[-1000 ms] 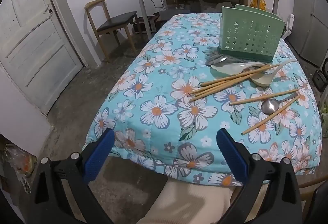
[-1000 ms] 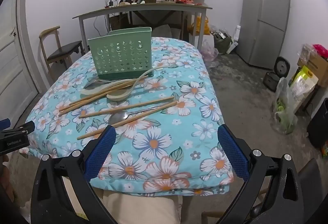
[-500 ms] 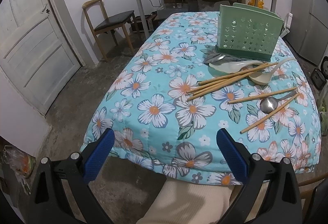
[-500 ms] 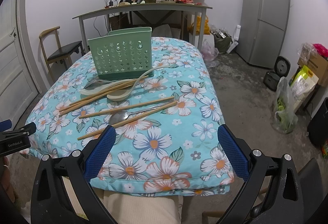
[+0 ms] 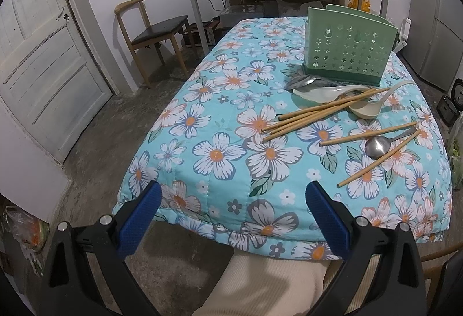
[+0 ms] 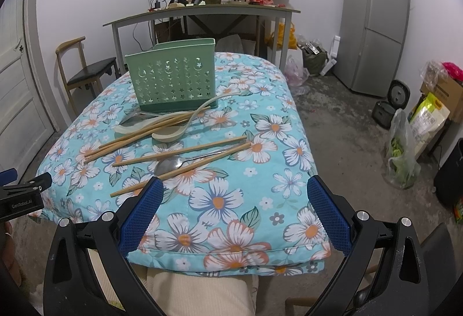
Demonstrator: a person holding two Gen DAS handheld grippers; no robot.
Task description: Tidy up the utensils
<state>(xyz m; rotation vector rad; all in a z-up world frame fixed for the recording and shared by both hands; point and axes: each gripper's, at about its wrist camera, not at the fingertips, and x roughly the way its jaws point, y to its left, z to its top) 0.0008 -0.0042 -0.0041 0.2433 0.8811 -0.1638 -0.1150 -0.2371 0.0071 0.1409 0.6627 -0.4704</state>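
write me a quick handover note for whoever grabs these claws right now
Left claw: open, empty, off the table's near edge.
Right claw: open, empty, just short of the nearest chopstick.
Green holder stands upright at the far end.
Chopsticks, a metal spoon and white spoons lie loose on the floral cloth in front of it.
Done: nothing visible.
Left: everything into the holder.

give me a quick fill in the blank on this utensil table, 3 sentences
1. The holder behind the utensils is coloured ____.
2. The metal spoon lies between two ____.
3. Both the left gripper and the right gripper are ____, holding nothing.

Missing words: green; chopsticks; open
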